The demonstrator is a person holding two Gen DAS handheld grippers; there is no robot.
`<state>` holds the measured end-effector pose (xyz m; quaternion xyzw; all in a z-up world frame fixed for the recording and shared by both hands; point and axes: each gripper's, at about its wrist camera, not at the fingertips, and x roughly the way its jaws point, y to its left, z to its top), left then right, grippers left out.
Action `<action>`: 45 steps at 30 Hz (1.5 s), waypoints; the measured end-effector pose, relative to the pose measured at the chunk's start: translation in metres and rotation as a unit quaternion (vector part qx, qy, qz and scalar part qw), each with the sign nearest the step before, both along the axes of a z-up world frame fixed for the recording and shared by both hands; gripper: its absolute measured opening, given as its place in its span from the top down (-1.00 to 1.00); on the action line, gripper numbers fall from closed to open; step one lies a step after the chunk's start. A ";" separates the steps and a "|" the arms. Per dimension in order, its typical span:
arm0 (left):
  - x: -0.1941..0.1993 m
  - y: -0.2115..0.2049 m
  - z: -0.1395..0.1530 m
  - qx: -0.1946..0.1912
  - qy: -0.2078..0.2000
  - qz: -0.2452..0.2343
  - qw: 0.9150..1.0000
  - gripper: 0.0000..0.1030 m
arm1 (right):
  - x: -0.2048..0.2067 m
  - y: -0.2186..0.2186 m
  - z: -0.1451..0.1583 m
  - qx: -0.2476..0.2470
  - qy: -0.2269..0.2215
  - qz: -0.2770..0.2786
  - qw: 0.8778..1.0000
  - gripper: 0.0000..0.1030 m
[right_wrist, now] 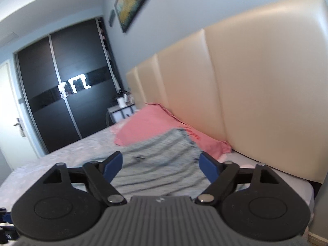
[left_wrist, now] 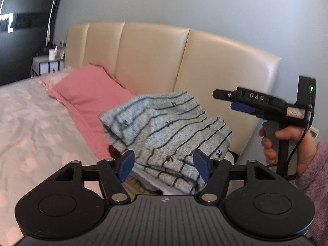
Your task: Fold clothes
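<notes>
Grey striped knit garment (left_wrist: 170, 131) lies in soft folds before both wide-open, empty claws, left (left_wrist: 164, 165) and right (right_wrist: 161, 167)

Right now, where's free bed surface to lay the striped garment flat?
Free: the pale bedspread, bordered by the pink pillow and wardrobe. Crowded: the headboard side, where the striped garment sits atop other clothes, with both open grippers, left, right, close by.

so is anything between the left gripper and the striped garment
Nothing visible does. The left gripper is open with the grey striped garment directly ahead of its fingers. The right gripper hangs off to the right, clear of that path.
</notes>
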<state>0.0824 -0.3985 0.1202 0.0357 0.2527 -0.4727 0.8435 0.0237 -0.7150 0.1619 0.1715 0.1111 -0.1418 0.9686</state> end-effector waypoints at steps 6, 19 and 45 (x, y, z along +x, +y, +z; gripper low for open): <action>-0.019 0.055 0.030 0.005 -0.036 0.037 0.999 -0.41 | -0.026 0.061 0.044 -0.011 -0.020 0.038 0.999 -0.76; -0.053 0.189 0.079 0.024 -0.098 0.186 0.977 -0.58 | -0.040 0.235 0.078 -0.064 0.035 0.146 0.987 -0.93; -0.092 0.383 -0.052 0.028 -0.061 0.456 0.888 -0.69 | -0.068 0.507 -0.082 -0.134 0.043 0.198 0.970 -0.97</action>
